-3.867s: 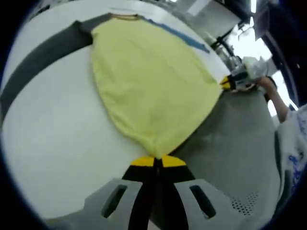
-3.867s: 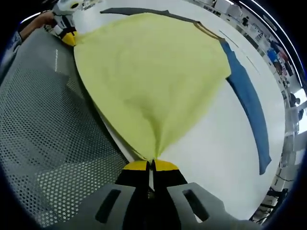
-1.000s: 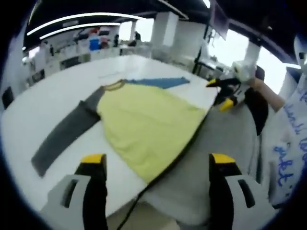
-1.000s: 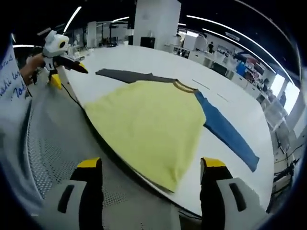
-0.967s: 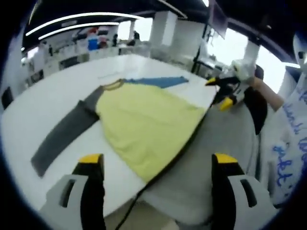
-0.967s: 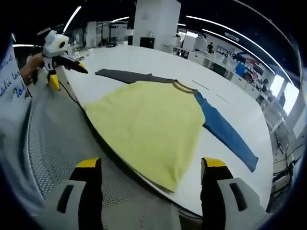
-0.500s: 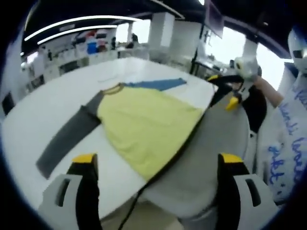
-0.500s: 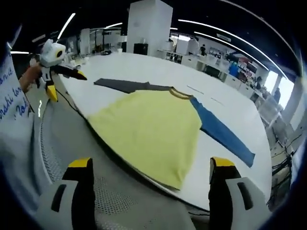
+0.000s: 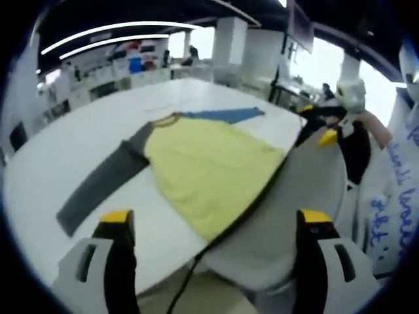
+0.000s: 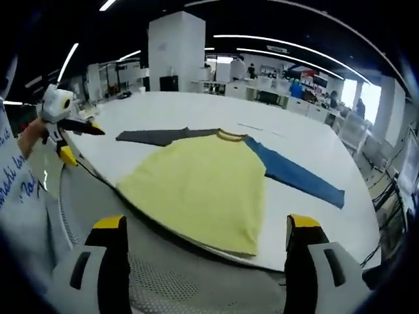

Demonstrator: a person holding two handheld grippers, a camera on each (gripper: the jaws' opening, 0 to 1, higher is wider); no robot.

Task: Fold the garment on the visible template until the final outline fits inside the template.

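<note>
**A:** Yellow shirt (image 10: 200, 186) lies flat on the white table (image 10: 327, 157), sleeves out. Both grippers let go of the hem seconds ago.

**B:** Yep, left gripper (image 9: 213, 226) and right gripper (image 10: 203, 229) hang wide, empty. No template visible, I think; folding hasn't started.
</note>
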